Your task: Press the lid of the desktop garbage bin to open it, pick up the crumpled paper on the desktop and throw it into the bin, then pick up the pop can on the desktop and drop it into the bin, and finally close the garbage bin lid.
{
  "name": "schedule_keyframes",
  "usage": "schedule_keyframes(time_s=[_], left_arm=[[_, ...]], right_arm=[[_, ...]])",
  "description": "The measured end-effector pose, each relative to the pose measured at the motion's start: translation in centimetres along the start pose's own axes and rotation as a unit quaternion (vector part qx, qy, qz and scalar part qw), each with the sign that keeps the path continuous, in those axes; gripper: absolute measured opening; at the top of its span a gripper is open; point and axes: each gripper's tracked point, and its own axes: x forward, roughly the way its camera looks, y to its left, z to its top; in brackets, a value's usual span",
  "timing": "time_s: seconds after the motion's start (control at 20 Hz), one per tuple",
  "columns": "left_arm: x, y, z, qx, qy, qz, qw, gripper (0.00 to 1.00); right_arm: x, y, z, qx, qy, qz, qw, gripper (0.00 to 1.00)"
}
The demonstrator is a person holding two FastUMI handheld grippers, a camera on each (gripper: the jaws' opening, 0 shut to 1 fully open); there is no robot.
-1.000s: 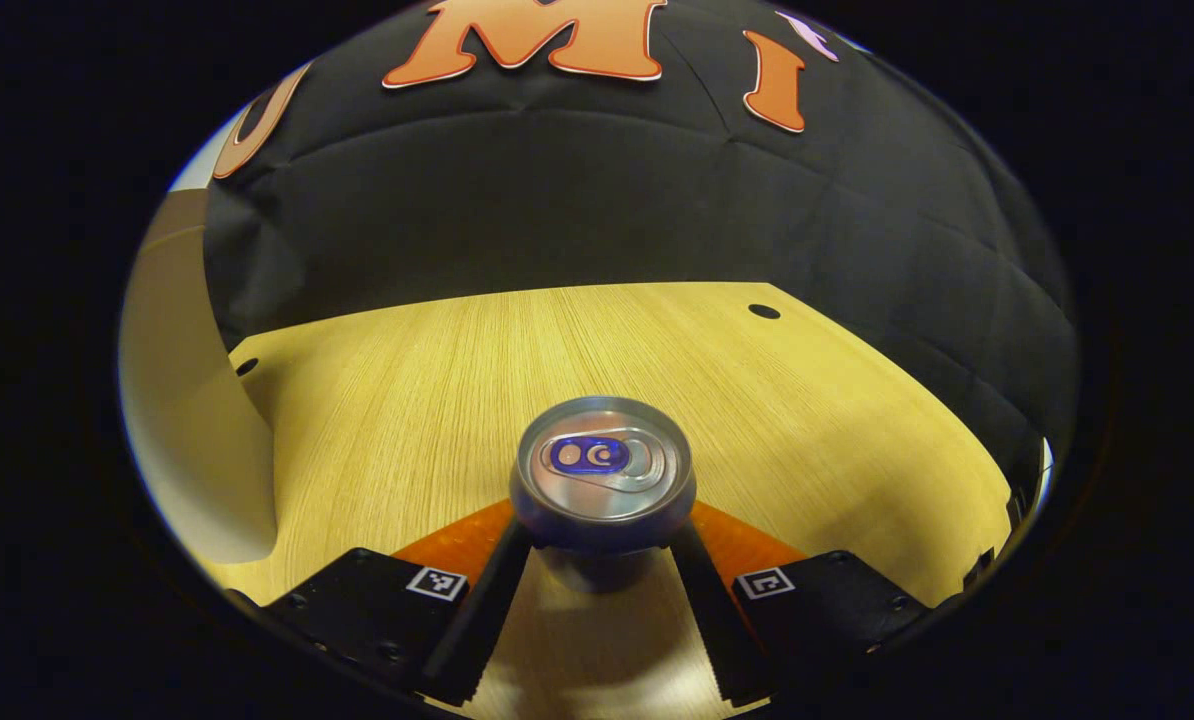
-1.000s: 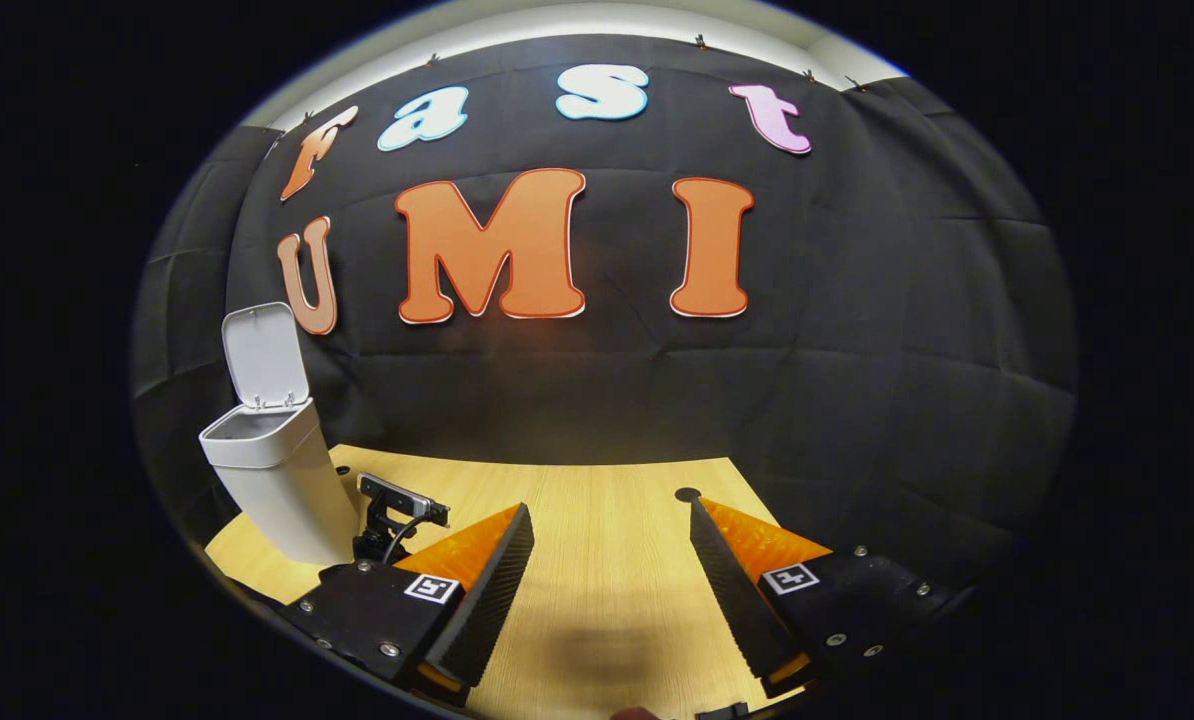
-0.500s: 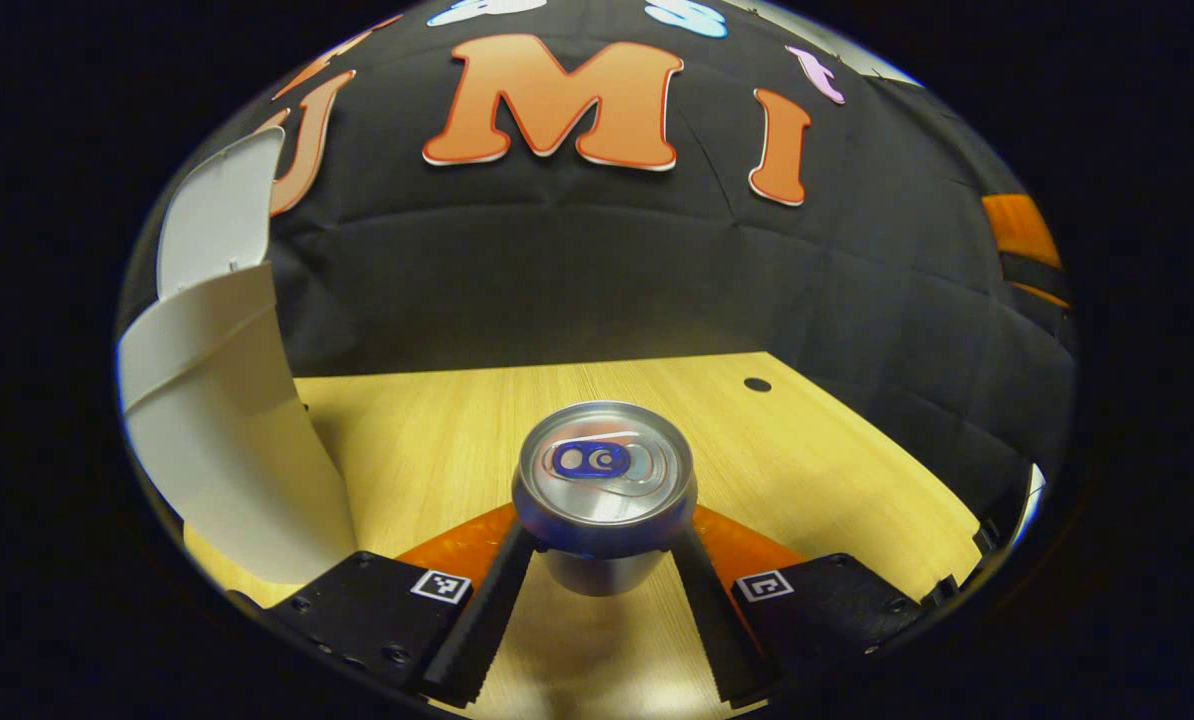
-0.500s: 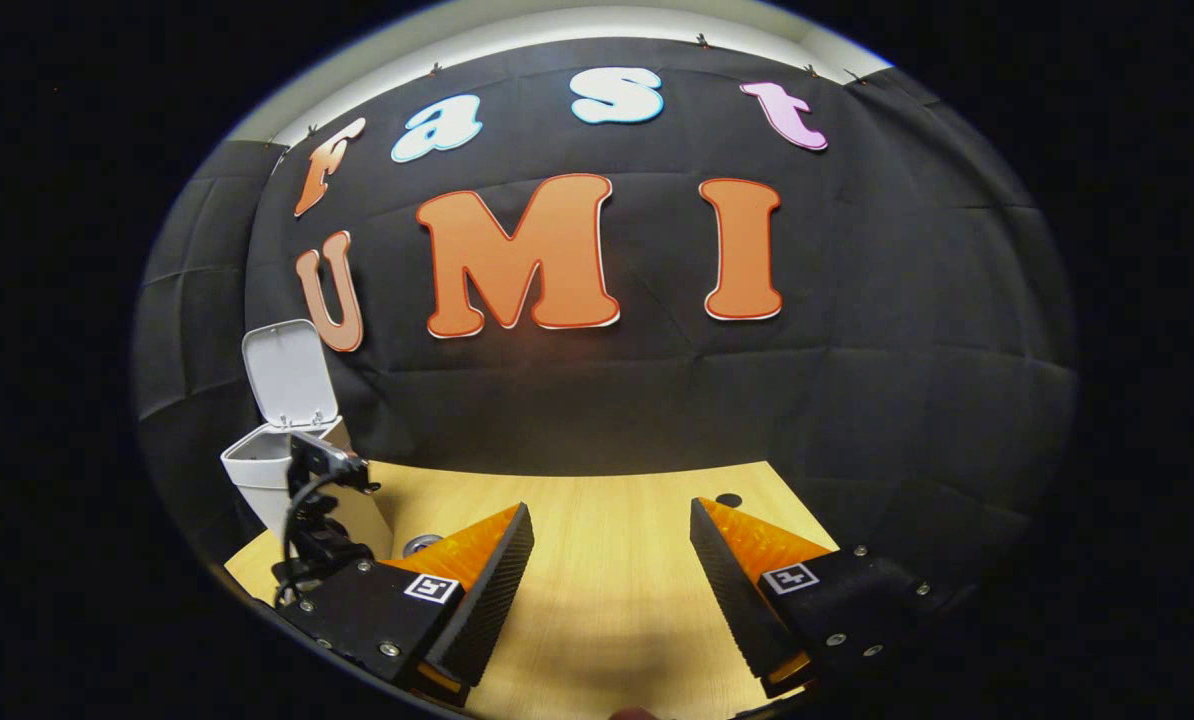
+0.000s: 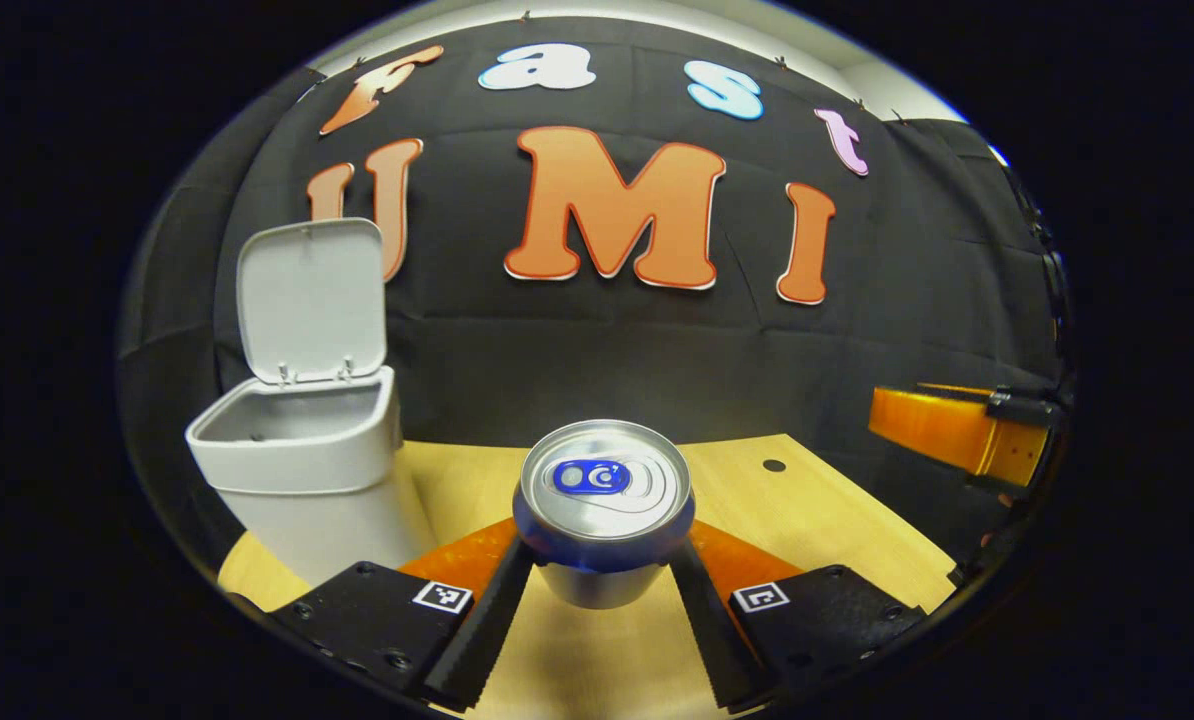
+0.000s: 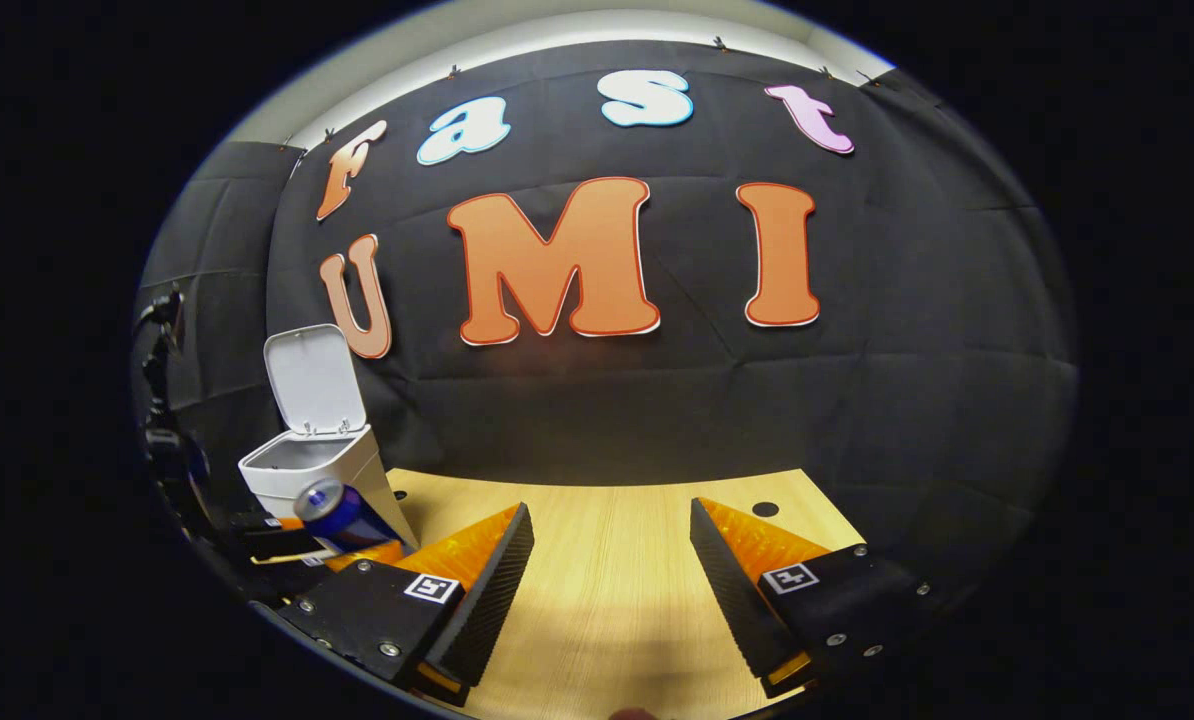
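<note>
Lifted clear of desk [image 5: 817,510] now — pop can [image 5: 604,500] pinched upright between left gripper [image 5: 602,580] fingers, open bin [image 5: 302,450] ahead-left. Right gripper [image 6: 612,560] spread wide, holding nothing.

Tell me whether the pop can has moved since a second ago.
Yes. In the right gripper view the pop can, held by the left gripper, now sits lifted beside the open bin, where it was absent before.

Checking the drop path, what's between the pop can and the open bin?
Nothing: in the left gripper view, only bare desktop separates the held pop can from the bin.
</note>
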Motion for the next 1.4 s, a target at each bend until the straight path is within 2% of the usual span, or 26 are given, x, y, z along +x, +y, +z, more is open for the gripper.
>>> schedule_keyframes(time_s=[0.35,0.7,1.0,1.4], left_arm=[[-5.6,6.8,5.8,-0.013,-0.041,0.053,0.998,0.79],[-6.7,15.1,8.6,-0.015,-0.061,0.111,0.992,0.79],[-4.7,20.7,11.0,-0.018,-0.093,0.135,0.986,0.78],[2.0,24.8,10.0,-0.013,-0.08,0.143,0.986,0.79]], right_arm=[[1.0,1.9,-0.3,0.001,-0.003,0.007,1.0,0.94],[2.1,4.4,-0.2,-0.005,-0.005,0.015,1.0,0.94],[2.6,4.9,-0.4,-0.015,-0.002,0.008,1.0,0.94],[2.3,1.8,-0.4,-0.014,-0.001,-0.038,0.999,0.94]])
